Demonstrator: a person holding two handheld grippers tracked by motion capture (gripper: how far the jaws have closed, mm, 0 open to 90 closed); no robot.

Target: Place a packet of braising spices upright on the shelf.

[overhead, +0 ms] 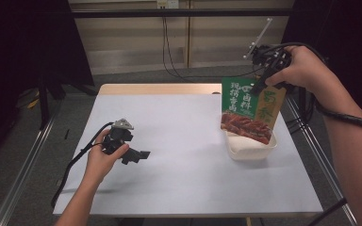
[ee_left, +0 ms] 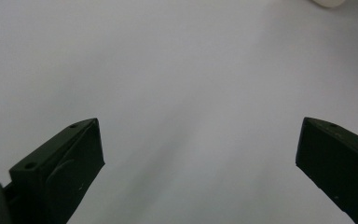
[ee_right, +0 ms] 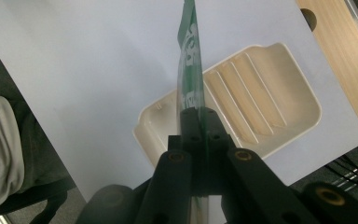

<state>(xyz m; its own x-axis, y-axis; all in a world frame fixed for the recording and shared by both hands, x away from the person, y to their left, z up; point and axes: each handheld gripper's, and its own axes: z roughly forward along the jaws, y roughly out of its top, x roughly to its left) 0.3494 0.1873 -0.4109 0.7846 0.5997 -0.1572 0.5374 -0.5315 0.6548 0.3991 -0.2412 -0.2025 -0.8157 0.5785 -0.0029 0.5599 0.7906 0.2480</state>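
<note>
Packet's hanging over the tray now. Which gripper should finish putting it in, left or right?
Right. The right gripper is already clamped on the green packet's top edge, directly above the cream tray. The left gripper is open, across the table, holding nothing.

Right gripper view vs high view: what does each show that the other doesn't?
Right gripper view alone: the raised ribs on the floor of the cream plastic tray, and the flat green printed pouch edge-on, pinched between closed black jaws above the tray.

High view alone: the pouch's printed face, the left gripper held low over the white tabletop, and both forearms.

Both: tray, pouch, white tabletop, right gripper.
</note>
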